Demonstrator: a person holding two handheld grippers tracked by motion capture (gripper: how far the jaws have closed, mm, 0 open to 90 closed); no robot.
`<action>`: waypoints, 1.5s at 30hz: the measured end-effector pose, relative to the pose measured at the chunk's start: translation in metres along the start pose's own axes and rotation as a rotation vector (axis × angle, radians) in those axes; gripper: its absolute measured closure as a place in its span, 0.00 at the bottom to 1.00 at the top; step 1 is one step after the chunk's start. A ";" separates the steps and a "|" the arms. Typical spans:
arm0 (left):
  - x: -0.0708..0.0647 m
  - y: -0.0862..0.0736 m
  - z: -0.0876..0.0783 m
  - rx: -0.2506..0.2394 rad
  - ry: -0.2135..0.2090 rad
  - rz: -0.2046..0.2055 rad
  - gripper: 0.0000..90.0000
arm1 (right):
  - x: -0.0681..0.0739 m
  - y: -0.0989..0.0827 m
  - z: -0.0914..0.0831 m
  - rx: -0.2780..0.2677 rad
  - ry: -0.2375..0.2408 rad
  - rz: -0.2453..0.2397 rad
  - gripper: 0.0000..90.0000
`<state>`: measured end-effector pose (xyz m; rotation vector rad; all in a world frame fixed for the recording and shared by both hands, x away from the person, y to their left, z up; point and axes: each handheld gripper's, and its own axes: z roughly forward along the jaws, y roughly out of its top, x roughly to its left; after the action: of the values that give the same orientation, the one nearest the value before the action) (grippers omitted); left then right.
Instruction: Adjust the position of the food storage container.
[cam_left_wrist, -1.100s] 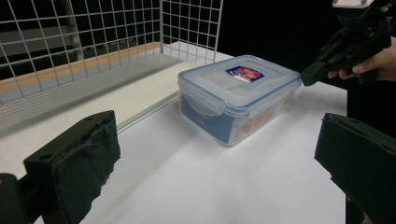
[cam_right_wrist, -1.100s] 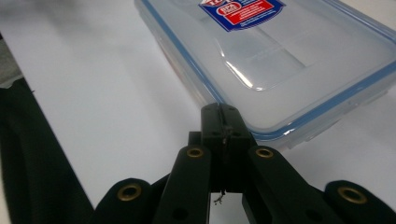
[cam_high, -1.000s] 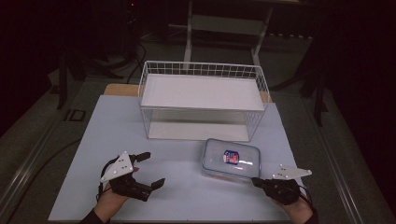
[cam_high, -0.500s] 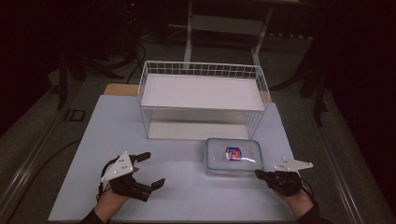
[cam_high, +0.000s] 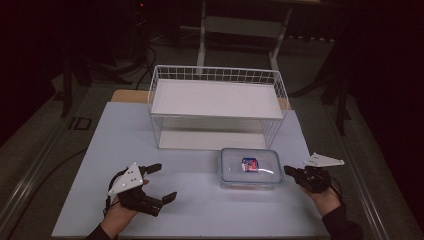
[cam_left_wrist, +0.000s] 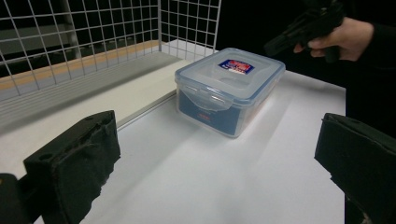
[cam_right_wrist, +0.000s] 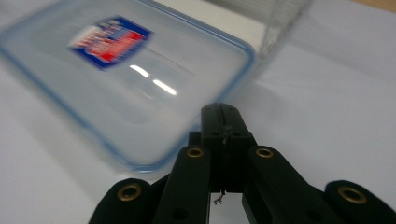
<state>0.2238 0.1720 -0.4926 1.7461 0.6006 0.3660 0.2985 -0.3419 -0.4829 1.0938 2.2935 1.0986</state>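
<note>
Box (cam_high: 249, 168) shifted left, right tongs (cam_high: 290, 171) alongside.

Looks like a lab or test studio, not a home. A plain white table (cam_high: 125, 145) is lit from above while everything around it sits dark — bare grey floor (cam_high: 30, 150), black cables (cam_high: 132, 55) trailing over it beyond the table's far left corner, metal stand legs (cam_high: 202, 30) past the far edge. A small dark floor plate (cam_high: 79, 123) lies off the table's left edge. On the surface, staged props: a white wire basket (cam_high: 217, 75) at the far edge, a clear lidded plastic box (cam_high: 248, 167) near the right edge. No household clutter — it reads as a recording setup w/ controlled lighting.
</note>
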 end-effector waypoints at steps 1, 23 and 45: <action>0.000 0.000 0.000 0.000 -0.001 -0.003 0.00 | -0.002 -0.001 0.002 0.004 -0.004 0.004 1.00; 0.000 -0.001 0.002 0.003 -0.007 -0.009 0.00 | 0.009 0.007 0.028 0.023 0.046 -0.006 1.00; -0.001 -0.001 0.002 0.007 -0.012 -0.005 0.00 | 0.040 0.031 0.052 0.019 0.120 -0.089 1.00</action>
<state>0.2237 0.1702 -0.4943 1.7518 0.5981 0.3505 0.3198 -0.2726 -0.4916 0.9467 2.4245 1.1386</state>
